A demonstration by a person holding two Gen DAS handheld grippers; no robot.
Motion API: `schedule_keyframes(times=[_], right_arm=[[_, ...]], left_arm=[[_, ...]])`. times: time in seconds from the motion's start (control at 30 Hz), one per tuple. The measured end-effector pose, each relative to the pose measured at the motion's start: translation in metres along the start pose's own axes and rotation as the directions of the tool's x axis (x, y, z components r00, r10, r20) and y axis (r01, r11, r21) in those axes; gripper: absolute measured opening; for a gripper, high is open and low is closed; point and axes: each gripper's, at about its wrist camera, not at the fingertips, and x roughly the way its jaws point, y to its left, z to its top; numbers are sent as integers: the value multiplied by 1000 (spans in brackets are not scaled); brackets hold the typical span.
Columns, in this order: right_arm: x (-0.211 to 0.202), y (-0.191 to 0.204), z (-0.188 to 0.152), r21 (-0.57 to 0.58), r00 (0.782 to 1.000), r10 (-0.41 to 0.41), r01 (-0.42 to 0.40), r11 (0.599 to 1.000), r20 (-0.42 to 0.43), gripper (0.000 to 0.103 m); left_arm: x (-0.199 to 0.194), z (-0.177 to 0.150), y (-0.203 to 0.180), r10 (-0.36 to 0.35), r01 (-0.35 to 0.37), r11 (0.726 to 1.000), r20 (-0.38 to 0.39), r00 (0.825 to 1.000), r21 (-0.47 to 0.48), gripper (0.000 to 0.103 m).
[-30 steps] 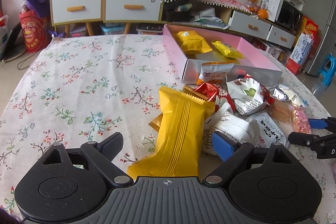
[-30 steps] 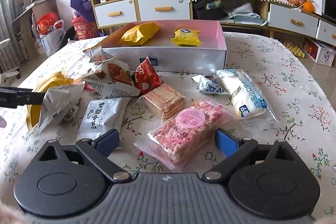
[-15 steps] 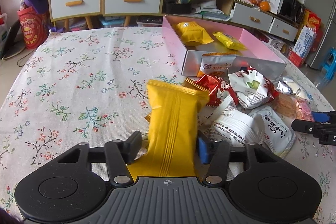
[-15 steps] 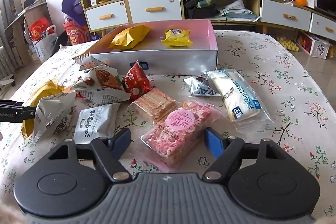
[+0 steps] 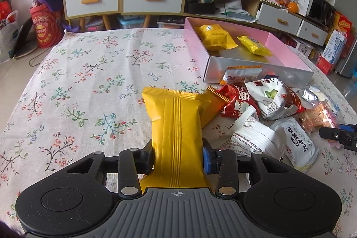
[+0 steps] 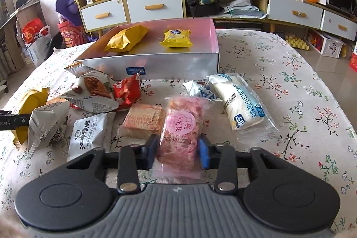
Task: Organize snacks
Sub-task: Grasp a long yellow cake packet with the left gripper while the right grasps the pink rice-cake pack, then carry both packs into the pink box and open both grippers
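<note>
Two snacks are being clamped at once. At lower centre of the left wrist view, the left gripper (image 5: pixel 178 158) has its jaws closing, pads pressed on a yellow packet (image 5: pixel 177 126) that juts toward mid-frame over the floral surface (image 5: pixel 84 73). At lower centre of the right wrist view, the right gripper (image 6: pixel 177 150) has its jaws closing on a pink rice-crisp bar (image 6: pixel 180 126), pads on both sides. The pink box (image 6: pixel 209 37), upper centre, holds two yellow packs; loose snacks lie just below it.
</note>
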Motion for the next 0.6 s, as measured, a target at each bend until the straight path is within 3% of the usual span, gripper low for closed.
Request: schedule_keyframes(times=[0.6], right_arm=[[-15, 1, 22, 55, 999, 26, -25, 998, -23, 30]], left_arm=[[-28, 26, -3, -9, 12, 997, 37, 999, -70, 36]])
